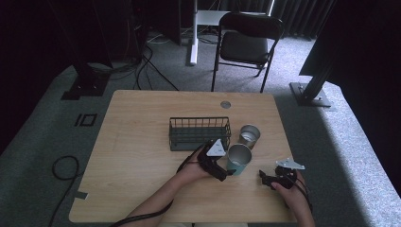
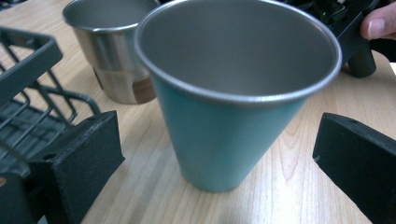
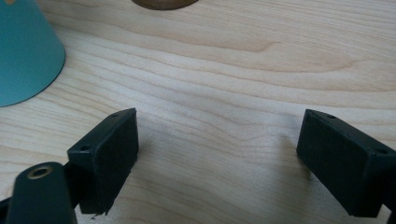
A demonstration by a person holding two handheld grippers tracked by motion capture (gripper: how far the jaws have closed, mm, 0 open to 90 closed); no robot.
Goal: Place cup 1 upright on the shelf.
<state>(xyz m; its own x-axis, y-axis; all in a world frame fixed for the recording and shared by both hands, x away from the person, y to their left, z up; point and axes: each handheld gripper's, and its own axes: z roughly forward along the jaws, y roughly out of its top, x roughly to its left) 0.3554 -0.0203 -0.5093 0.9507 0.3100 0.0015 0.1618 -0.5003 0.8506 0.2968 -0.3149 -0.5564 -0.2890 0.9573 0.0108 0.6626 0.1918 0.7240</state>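
Left gripper [image 2: 219, 158] fingers spread, straddling teal steel cup [image 2: 229, 93] on the desk [image 1: 142, 156]: probably close low and centred, avoiding wire basket [image 1: 199, 133]. Right gripper [image 3: 217, 163] fingers spread, empty.

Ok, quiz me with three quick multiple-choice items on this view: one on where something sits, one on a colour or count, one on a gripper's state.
1. The wire basket lies where, seen from the person's side?
A. Beyond the left gripper
B. Off the table
C. Right of both cups

2. How many cups stand on the table?
A. One
B. Two
C. Four

3. The left gripper is:
A. Shut on the teal cup
B. Open, jaws either side of the teal cup
C. Inside the basket

Answers: 1 A, high view; 2 B, teal cup and steel cup; 3 B, gaps beside the cup.
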